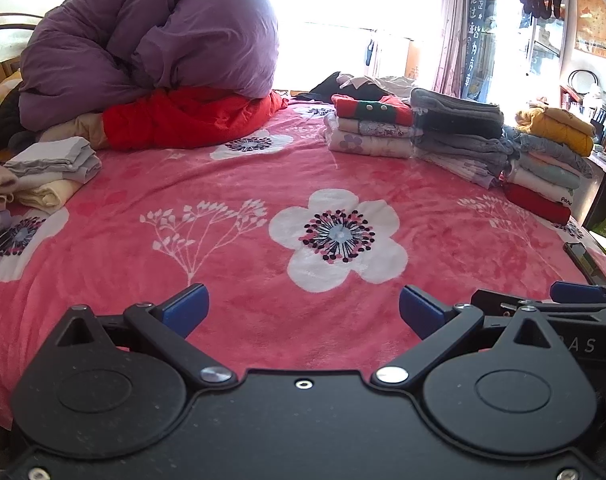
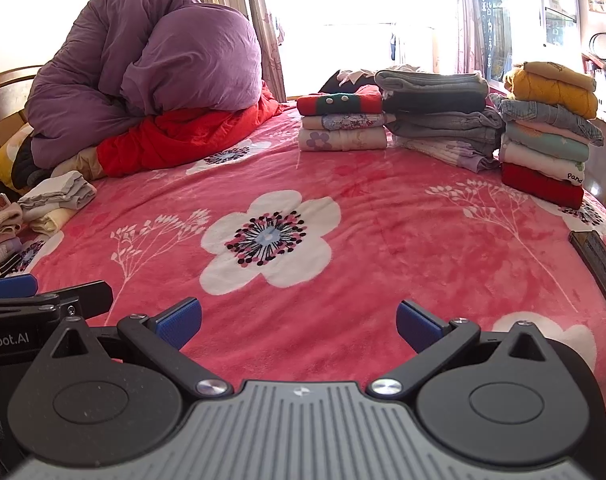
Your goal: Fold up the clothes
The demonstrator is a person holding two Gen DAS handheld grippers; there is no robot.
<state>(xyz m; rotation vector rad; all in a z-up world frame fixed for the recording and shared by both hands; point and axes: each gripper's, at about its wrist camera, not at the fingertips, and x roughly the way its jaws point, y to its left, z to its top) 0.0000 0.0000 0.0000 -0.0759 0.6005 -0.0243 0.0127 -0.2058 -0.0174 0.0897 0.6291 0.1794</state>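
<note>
Pink floral bed lies bare ahead of both grippers. Left gripper and right gripper stand apart, empty. Folded stacks sit far ahead-right; unfolded clothes wait behind them.

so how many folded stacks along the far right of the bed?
3: the short stack with the red sweater on top, the grey middle stack, and the tall stack topped by a mustard jacket. Unfolded clothes lie behind.
</note>
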